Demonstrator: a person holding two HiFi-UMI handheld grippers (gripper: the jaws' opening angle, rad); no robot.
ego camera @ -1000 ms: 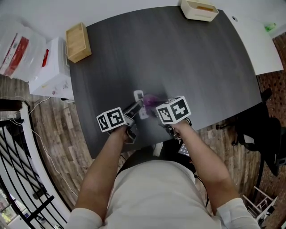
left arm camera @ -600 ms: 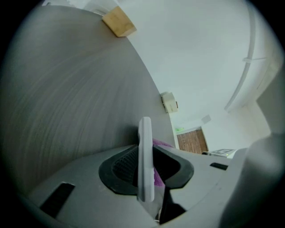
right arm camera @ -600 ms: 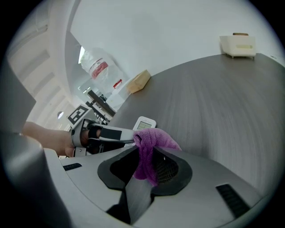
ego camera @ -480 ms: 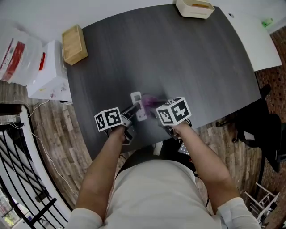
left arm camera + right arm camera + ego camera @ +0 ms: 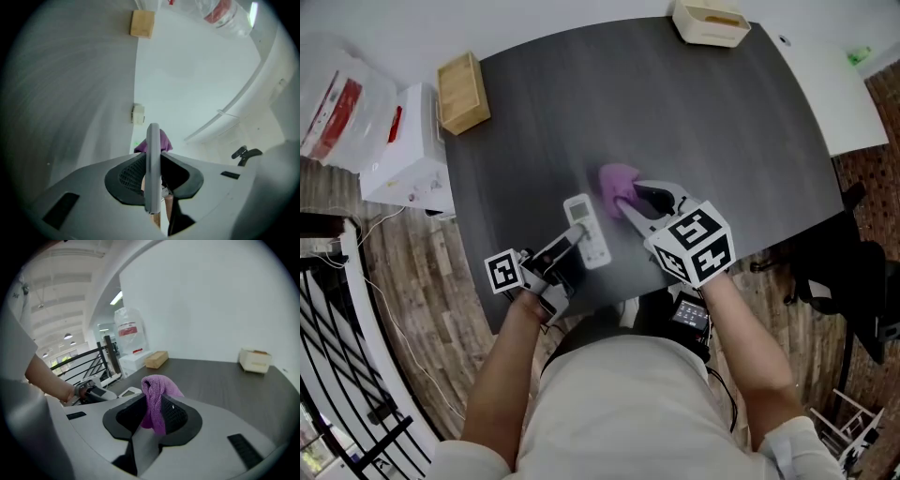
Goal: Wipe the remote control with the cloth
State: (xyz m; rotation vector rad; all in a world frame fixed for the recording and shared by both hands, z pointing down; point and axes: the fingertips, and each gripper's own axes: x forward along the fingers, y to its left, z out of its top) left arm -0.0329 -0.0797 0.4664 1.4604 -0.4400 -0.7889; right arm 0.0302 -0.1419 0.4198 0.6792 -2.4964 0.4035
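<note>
The white remote control [image 5: 586, 230] is held off the dark table [image 5: 722, 141] by my left gripper [image 5: 570, 247], whose jaws have just been closing with the remote between them. In the left gripper view the remote [image 5: 153, 159] stands edge-on, pinched between the black pads. My right gripper [image 5: 630, 200] is shut on a bunched purple cloth [image 5: 616, 180], which hangs just right of the remote's far end. In the right gripper view the cloth [image 5: 157, 399] fills the jaws, with the remote [image 5: 129, 391] a little to the left.
A wooden box [image 5: 464, 89] sits at the table's far left corner and a cream tray [image 5: 712, 21] at its far edge. A white box [image 5: 408, 145] and a plastic bag [image 5: 337, 103] stand left of the table. A black chair [image 5: 853, 272] is at the right.
Both grippers have risen from the table. The remote has come up in the left gripper, the cloth in the right, and the two grippers have moved apart.
</note>
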